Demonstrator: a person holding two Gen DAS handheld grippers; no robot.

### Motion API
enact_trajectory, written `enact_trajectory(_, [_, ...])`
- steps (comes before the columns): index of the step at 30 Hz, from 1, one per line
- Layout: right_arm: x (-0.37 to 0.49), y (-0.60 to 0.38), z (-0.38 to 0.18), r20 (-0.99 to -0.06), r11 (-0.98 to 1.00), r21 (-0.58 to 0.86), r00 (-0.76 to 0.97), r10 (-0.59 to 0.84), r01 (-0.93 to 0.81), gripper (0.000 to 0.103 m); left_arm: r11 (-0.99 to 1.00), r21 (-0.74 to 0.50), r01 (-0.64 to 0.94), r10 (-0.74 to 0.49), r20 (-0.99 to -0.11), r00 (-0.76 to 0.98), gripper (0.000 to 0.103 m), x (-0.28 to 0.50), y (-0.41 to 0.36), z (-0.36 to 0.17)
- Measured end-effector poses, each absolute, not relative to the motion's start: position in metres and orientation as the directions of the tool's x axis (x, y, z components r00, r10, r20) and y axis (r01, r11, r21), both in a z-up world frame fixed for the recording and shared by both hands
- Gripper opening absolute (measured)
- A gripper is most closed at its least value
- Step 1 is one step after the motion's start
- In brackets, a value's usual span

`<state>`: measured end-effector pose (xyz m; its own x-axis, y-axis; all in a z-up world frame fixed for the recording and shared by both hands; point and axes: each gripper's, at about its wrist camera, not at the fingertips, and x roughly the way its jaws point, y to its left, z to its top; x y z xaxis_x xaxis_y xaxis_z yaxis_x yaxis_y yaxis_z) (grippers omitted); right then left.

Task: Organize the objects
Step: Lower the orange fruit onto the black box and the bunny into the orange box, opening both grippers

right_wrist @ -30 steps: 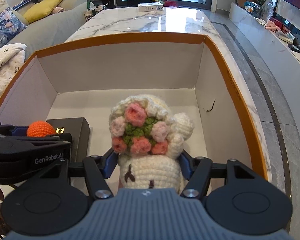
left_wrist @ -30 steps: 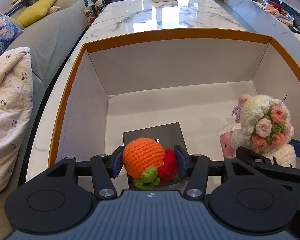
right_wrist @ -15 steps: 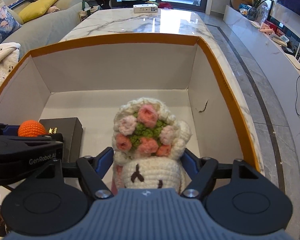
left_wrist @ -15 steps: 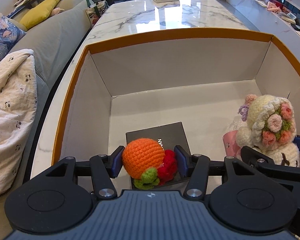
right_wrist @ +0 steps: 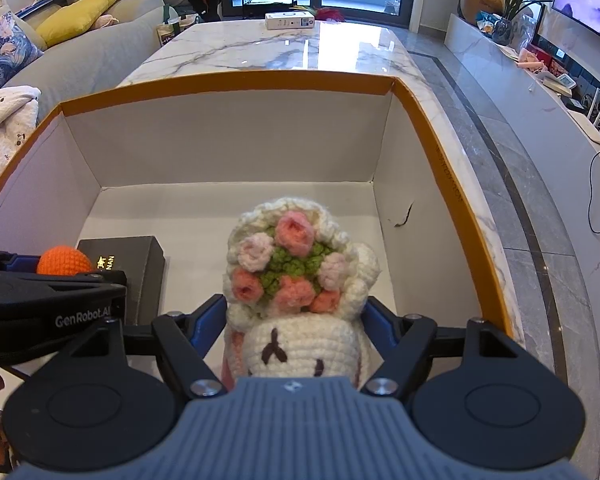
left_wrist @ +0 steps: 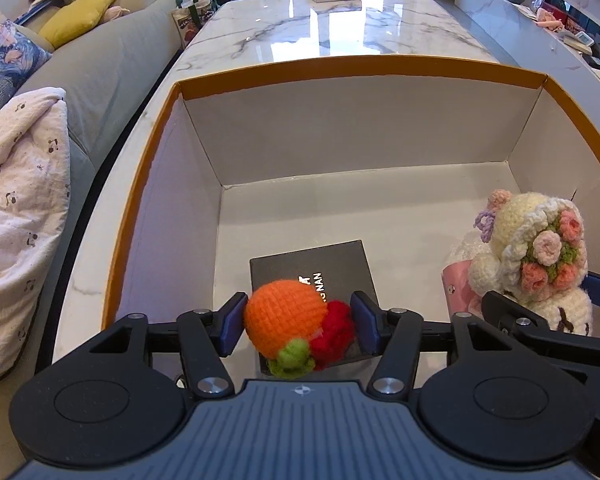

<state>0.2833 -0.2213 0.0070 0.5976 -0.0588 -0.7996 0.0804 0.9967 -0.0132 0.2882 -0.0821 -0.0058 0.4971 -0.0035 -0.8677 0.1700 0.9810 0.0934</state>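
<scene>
My left gripper (left_wrist: 298,326) is shut on a crocheted orange fruit toy (left_wrist: 286,322) with red and green parts, held above a black box (left_wrist: 312,276) on the floor of a large orange-rimmed cardboard box (left_wrist: 360,66). My right gripper (right_wrist: 296,326) is shut on a cream crocheted doll with a flower bouquet (right_wrist: 296,280), held inside the box near its right wall. The doll also shows in the left wrist view (left_wrist: 536,264). The orange toy (right_wrist: 64,260) and black box (right_wrist: 140,256) show at the left of the right wrist view.
The cardboard box (right_wrist: 228,80) stands on a white marble table (right_wrist: 284,52) with a small white carton (right_wrist: 290,21) at its far end. A grey sofa (left_wrist: 80,80) with a blanket (left_wrist: 16,200) runs along the left. A TV console (right_wrist: 540,80) runs along the right.
Both grippers have pulled back and risen slightly with their toys still held. The box's far wall and rim look farther away than before.
</scene>
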Motion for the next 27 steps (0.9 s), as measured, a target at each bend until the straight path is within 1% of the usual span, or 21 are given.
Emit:
enact_trajectory(9, [0.278,-0.222,0.015,-0.784,0.997,-0.019,0.618,-0.065,0.080,0.073,0.984,0.052,0.173,-0.039,-0.874,0.484,0.069,0.287,-0.077,-0.001])
enact_trajectory(18, [0.272,-0.223,0.023,-0.765,0.996,-0.022,0.640,-0.070,0.082,0.072,0.982,0.053,0.184,-0.049,-0.860,0.508,0.069,0.284,-0.078,0.007])
enact_trajectory(20, [0.269,-0.223,0.026,-0.756,0.996,-0.017,0.651,-0.068,0.085,0.073,0.981,0.042,0.188,-0.062,-0.854,0.517,0.071,0.283,-0.078,0.010])
enact_trajectory(21, [0.268,-0.223,0.028,-0.750,0.995,-0.032,0.657,-0.084,0.091,0.078,0.981,0.032,0.191,-0.073,-0.851,0.520,0.073,0.283,-0.077,0.011])
enact_trajectory(23, [0.265,-0.223,0.033,-0.727,0.990,-0.085,0.673,-0.138,0.110,0.084,0.980,0.008,0.197,-0.098,-0.848,0.520,0.079,0.283,-0.076,0.013])
enact_trajectory(27, [0.262,-0.231,0.038,-0.721,0.991,-0.076,0.680,-0.133,0.113,0.085,0.980,0.004,0.201,-0.105,-0.840,0.532,0.086,0.281,-0.077,0.017])
